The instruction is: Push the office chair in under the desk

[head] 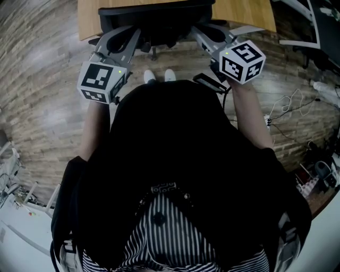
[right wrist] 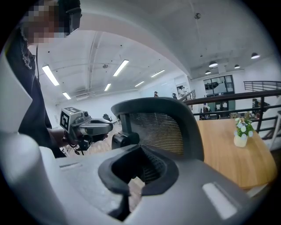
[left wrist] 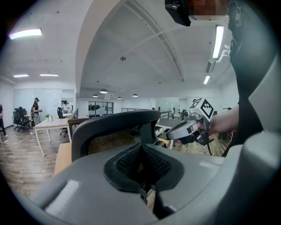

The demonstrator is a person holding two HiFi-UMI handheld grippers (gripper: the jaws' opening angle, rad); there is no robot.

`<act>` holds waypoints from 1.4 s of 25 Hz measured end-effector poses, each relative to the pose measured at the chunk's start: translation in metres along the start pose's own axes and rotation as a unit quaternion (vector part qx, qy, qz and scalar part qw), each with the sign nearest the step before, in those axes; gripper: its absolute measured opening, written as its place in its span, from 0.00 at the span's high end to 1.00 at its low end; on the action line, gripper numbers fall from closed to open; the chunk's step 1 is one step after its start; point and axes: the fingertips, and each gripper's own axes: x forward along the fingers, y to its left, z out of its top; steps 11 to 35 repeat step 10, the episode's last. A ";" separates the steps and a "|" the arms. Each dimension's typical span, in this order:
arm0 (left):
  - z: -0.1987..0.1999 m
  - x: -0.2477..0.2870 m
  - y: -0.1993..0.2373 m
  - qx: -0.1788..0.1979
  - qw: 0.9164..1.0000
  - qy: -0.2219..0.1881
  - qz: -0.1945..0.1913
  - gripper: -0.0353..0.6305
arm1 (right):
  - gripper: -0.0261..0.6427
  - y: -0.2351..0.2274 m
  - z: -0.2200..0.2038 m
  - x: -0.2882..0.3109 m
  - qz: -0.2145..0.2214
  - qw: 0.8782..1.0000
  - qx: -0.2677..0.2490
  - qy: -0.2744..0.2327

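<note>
A person stands directly behind the office chair (head: pixel 156 18), which faces the wooden desk (head: pixel 249 13) with its black backrest up against the desk's near edge. In the head view part of the chair's base shows on the floor (head: pixel 48 106) on the person's side, just ahead of the white shoes (head: pixel 159 76). By that reading the chair is lined up and perhaps partly tucked in, but the push itself looks unfinished, and how far the seat sits beneath the desktop cannot be made out. What seems to remain is a straight shove forward until the backrest comes close to the desk.

The left gripper (head: pixel 132 38) and the right gripper (head: pixel 204 34) reach to either side of the backrest at about the same height. Each one's own view shows its jaws brought fully together with nothing between them (the mesh backrest rises just beyond the tips). That looks like a pushing stance, not a grip. No view settles whether the tips actually press on the chair. A small flower pot (right wrist: pixel 240 134) stands on the desk beyond it.
</note>
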 end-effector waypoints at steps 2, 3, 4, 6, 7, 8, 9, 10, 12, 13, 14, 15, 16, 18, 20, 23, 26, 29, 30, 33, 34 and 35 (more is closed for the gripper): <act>0.000 0.000 0.001 0.001 1.000 0.001 -0.003 0.94 | 0.96 0.000 0.002 0.002 0.000 1.000 -0.001 -0.001; 0.000 0.001 0.001 0.002 1.000 0.001 -0.004 0.94 | 0.96 0.000 0.003 0.002 0.001 1.000 -0.002 -0.002; 0.000 0.001 0.001 0.003 1.000 0.001 -0.005 0.94 | 0.96 0.000 0.003 0.002 0.001 1.000 -0.003 -0.002; 0.000 0.001 0.001 0.004 1.000 0.002 -0.007 0.94 | 0.96 0.000 0.003 0.003 0.000 1.000 -0.003 -0.001; -0.001 0.002 0.001 0.004 1.000 0.002 -0.007 0.94 | 0.96 0.000 0.002 0.003 0.001 1.000 -0.003 0.000; -0.001 0.002 0.001 0.004 1.000 0.002 -0.008 0.94 | 0.96 -0.001 0.001 0.003 0.001 1.000 -0.003 0.000; -0.001 0.003 0.001 0.004 1.000 0.002 -0.009 0.94 | 0.96 -0.001 0.001 0.004 0.000 1.000 -0.003 0.001; -0.001 0.004 0.002 0.004 1.000 0.002 -0.009 0.94 | 0.96 -0.002 0.001 0.004 0.000 1.000 -0.003 0.001; -0.001 0.004 0.002 0.004 1.000 0.002 -0.009 0.94 | 0.96 -0.002 0.001 0.004 0.000 1.000 -0.003 0.001; -0.001 0.004 0.002 0.004 1.000 0.002 -0.009 0.94 | 0.96 -0.002 0.001 0.004 0.000 1.000 -0.003 0.001; -0.001 0.004 0.002 0.004 1.000 0.002 -0.009 0.94 | 0.96 -0.002 0.001 0.004 0.000 1.000 -0.003 0.001; -0.001 0.004 0.002 0.004 1.000 0.002 -0.009 0.94 | 0.96 -0.002 0.001 0.004 0.000 1.000 -0.003 0.001; -0.001 0.004 0.002 0.004 1.000 0.002 -0.009 0.94 | 0.96 -0.002 0.001 0.004 0.000 1.000 -0.003 0.001; -0.001 0.004 0.002 0.004 1.000 0.002 -0.009 0.94 | 0.96 -0.002 0.001 0.004 0.000 1.000 -0.003 0.001; -0.001 0.004 0.002 0.004 1.000 0.002 -0.009 0.94 | 0.96 -0.002 0.001 0.004 0.000 1.000 -0.003 0.001; -0.001 0.004 0.002 0.004 1.000 0.002 -0.009 0.94 | 0.96 -0.002 0.001 0.004 0.000 1.000 -0.003 0.001; -0.001 0.004 0.002 0.004 1.000 0.002 -0.009 0.94 | 0.96 -0.002 0.001 0.004 0.000 1.000 -0.003 0.001; -0.001 0.004 0.002 0.004 1.000 0.002 -0.009 0.94 | 0.96 -0.002 0.001 0.004 0.000 1.000 -0.003 0.001; -0.001 0.004 0.002 0.004 1.000 0.002 -0.009 0.94 | 0.96 -0.002 0.001 0.004 0.000 1.000 -0.003 0.001; -0.001 0.004 0.002 0.004 1.000 0.002 -0.009 0.94 | 0.96 -0.002 0.001 0.004 0.000 1.000 -0.003 0.001; -0.001 0.004 0.002 0.004 1.000 0.002 -0.009 0.94 | 0.96 -0.002 0.001 0.004 0.000 1.000 -0.003 0.001; -0.001 0.004 0.002 0.004 1.000 0.002 -0.009 0.94 | 0.96 -0.002 0.001 0.004 0.000 1.000 -0.003 0.001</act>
